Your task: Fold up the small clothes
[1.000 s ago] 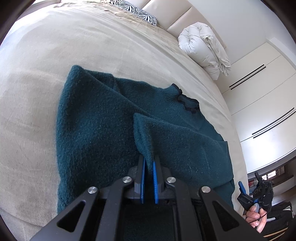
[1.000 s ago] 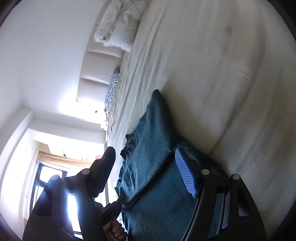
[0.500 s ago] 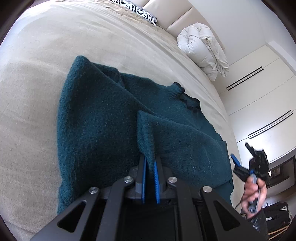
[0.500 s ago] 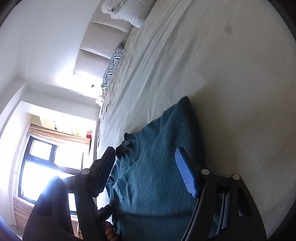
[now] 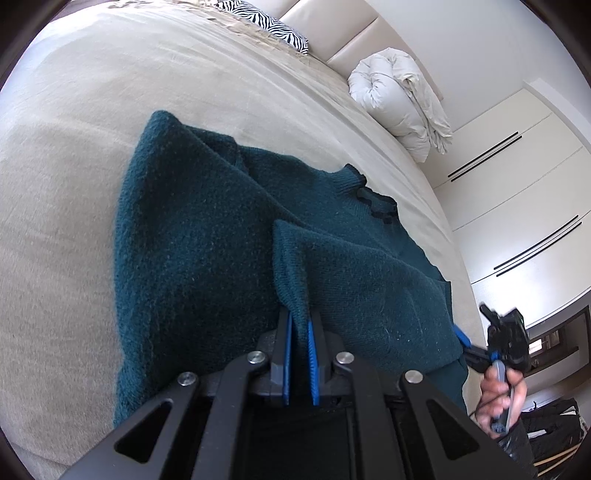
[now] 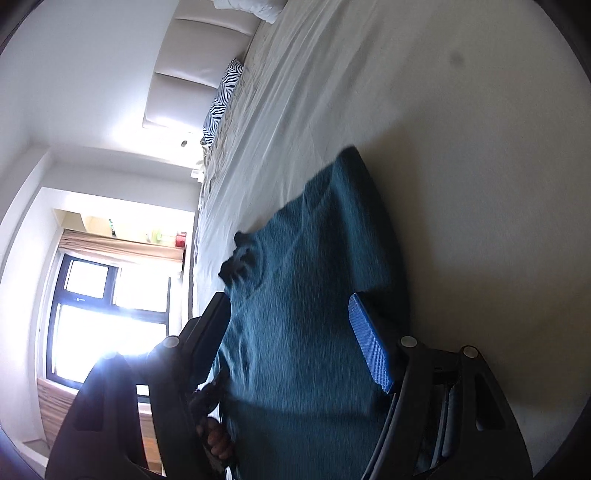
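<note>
- bedroom, beige bed (image 5: 92, 122) carries everything; white wardrobe doors (image 5: 517, 192) along its far side, window (image 6: 107, 314) on the opposite wall, padded headboard (image 6: 192, 74) at the top end.
- teal sweater (image 5: 192, 258) lies flat near the bed's near edge, collar (image 5: 373, 199) toward the headboard, one sleeve folded over the body.
- left gripper (image 5: 298, 325): jaws pressed together, pinching the sleeve cuff (image 5: 290, 266); same grip as a second ago, cuff barely shifted.
- right gripper (image 6: 291, 332): jaws spread, nothing between the pads; sweater lies beyond and below them, contact not visible.
- change vs a second ago: right gripper has swung in over the sweater. in the left wrist view it sat low beside the bed edge, now it's up at the sweater's right corner, hand (image 5: 498, 398) blurred.
- right wrist view: sweater fills more of the frame, window has come into view.
- edges: sweater's right hem sits just beside the bed edge on the wardrobe side.
- open room: wide bare bed left of the sweater and beyond the collar; rolled white duvet (image 5: 399, 99) and zebra pillow (image 5: 266, 26) well apart, up by the headboard.
</note>
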Tool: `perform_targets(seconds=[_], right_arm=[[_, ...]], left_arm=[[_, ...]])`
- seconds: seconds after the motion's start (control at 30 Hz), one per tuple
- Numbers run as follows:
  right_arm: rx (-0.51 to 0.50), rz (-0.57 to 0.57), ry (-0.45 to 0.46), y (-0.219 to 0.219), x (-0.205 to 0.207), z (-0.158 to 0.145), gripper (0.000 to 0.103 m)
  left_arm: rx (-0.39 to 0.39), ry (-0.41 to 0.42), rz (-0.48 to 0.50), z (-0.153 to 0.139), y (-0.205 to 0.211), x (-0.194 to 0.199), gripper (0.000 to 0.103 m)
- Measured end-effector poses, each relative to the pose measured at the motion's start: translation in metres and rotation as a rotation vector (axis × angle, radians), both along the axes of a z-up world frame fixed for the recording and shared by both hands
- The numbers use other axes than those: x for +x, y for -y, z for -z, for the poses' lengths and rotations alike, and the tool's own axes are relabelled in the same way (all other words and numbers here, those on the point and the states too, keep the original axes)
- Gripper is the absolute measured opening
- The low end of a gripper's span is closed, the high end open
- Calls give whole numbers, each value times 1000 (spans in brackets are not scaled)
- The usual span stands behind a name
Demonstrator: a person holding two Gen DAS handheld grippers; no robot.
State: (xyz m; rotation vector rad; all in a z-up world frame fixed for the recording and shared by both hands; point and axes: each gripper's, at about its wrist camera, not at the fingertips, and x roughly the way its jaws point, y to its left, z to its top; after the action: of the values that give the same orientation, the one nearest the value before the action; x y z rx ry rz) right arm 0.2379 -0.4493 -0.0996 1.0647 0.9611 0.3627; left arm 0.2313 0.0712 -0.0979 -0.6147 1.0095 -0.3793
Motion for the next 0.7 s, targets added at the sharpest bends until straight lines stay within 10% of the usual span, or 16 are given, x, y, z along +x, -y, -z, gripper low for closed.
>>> perform_targets(seconds=[0.23, 0.37, 0.7], right_arm=[[-49, -20, -3, -12, -47, -2, 66], [-57, 0, 45, -10, -83, -25, 67], [-146, -10, 104, -20, -185, -55, 67]], left_arm=[[-21, -12, -14, -3, -4, 1, 12], [-14, 6, -57, -20, -16, -18, 35], [24, 60, -78, -60, -53, -141, 53]])
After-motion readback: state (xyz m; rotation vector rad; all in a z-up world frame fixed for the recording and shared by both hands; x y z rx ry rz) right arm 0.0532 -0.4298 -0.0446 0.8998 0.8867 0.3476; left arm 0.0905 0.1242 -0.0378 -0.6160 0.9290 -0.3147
